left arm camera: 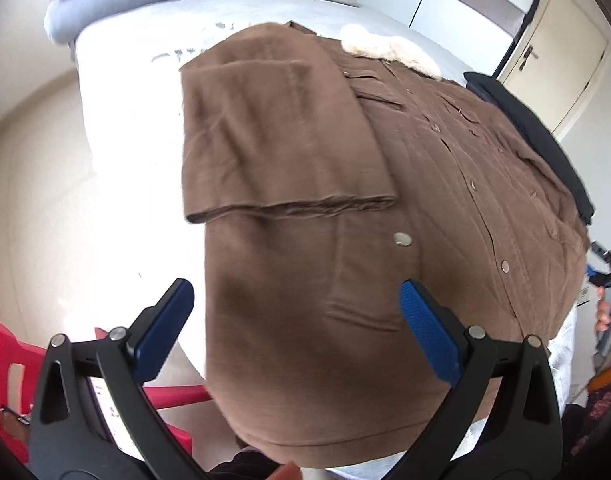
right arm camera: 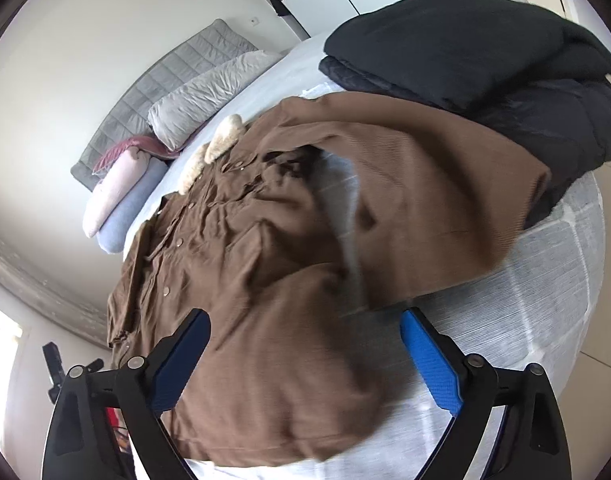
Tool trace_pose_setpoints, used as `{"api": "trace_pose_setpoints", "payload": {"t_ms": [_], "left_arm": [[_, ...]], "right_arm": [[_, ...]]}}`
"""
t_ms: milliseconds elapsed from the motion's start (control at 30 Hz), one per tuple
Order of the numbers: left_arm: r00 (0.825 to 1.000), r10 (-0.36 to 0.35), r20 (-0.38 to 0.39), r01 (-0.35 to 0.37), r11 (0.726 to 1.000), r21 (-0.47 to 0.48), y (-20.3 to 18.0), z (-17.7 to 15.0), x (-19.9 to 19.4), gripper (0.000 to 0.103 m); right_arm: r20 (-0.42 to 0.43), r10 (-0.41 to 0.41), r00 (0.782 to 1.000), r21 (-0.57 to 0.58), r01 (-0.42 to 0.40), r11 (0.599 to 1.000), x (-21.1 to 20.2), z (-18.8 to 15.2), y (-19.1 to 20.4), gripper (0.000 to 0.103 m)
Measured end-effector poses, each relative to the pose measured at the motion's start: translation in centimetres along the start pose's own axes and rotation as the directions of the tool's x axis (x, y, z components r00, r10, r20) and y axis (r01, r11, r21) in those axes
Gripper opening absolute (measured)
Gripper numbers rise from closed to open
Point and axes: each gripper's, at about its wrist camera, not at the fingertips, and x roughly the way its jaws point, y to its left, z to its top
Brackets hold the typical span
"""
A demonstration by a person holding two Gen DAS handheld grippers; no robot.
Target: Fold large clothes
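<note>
Your left gripper hangs over the lower hem of the brown coat, jaws spread wide, blue pads clear of the cloth, nothing held. The coat fills the centre of the left wrist view, spread front-up on the pale bed, one sleeve folded across its chest, fleece collar toward upper right. Your right gripper also stands wide open and empty above the coat's lower part; the other sleeve lies out at right of frame, blurred, touching the folded black garments at upper right.
</note>
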Motion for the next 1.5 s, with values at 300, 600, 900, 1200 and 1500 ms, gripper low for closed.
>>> {"api": "trace_pose_setpoints", "payload": {"t_ms": [300,600,900,1200,1500], "left_arm": [[0.967,-0.195,-0.162,0.193,0.981,-0.027,0.3,-2.6,2.8,0.071],[0.901,-0.432,0.048,0.431,0.902,0.011,-2.8,-2.4,-3.7,0.022],[0.988,-0.154,0.031,0.151,0.986,0.063,-2.7,-3.1,-3.7,0.044],[0.998,-0.063,-0.031,0.068,0.972,0.224,-5.7,-4.3,-2.2,0.076],[1.000,-0.015,-0.007,0.017,0.935,0.355,-7.5,-7.8,-3.1,0.080]], "right_arm": [[-0.113,0.172,0.978,0.040,-0.169,0.985,3.0,-1.9,-1.1,0.046],[0.008,0.249,0.969,-0.066,-0.248,0.967,-4.5,-3.5,6.8,0.012],[0.109,-0.039,0.993,0.061,0.032,0.998,-7.7,-2.5,3.4,0.023],[0.050,-0.313,0.949,-0.174,0.316,0.932,-6.3,-6.4,3.9,0.065],[-0.012,-0.421,0.907,-0.458,0.369,0.809,-1.8,-10.7,4.4,0.065]]}}
